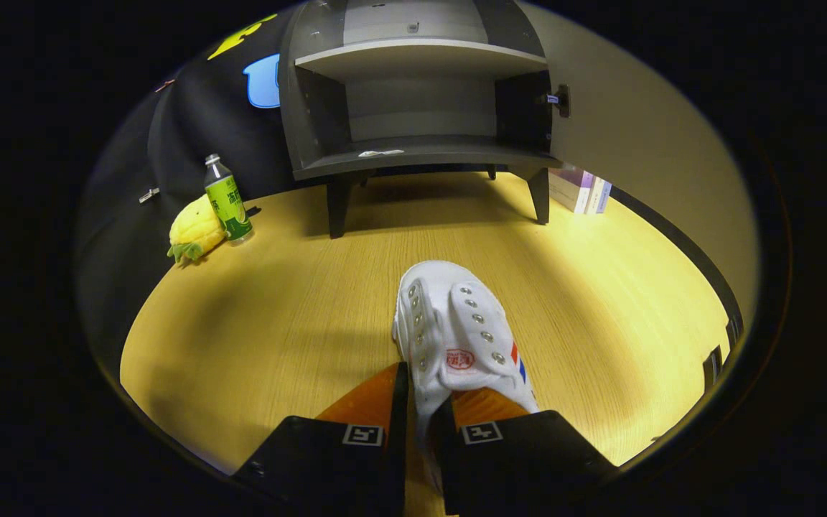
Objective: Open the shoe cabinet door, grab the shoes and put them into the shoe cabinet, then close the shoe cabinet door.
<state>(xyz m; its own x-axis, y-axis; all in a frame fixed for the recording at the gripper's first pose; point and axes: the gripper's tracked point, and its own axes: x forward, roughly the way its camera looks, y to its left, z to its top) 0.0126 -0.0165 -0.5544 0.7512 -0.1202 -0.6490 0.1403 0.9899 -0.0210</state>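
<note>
Gripping the heel end of the white shoe, my gripper has both fingers pressed on the shoe's back edge, pinching it, with the toe pointing away at twelve o'clock toward the shoe cabinet. The cabinet door already stands open at about one o'clock, and the lower shelf is bare apart from a small pale scrap. I judge the step in hand is carrying the shoe in, so I want to keep the pinch firm, lift the toe above the shelf's front lip, and go in straight between the side walls, clear of the door's latch. I hold the gripper low over the wooden table, tilted down and aimed roughly at the cabinet's middle. A green bottle and a yellow plush toy sit at ten o'clock, well off my path.
</note>
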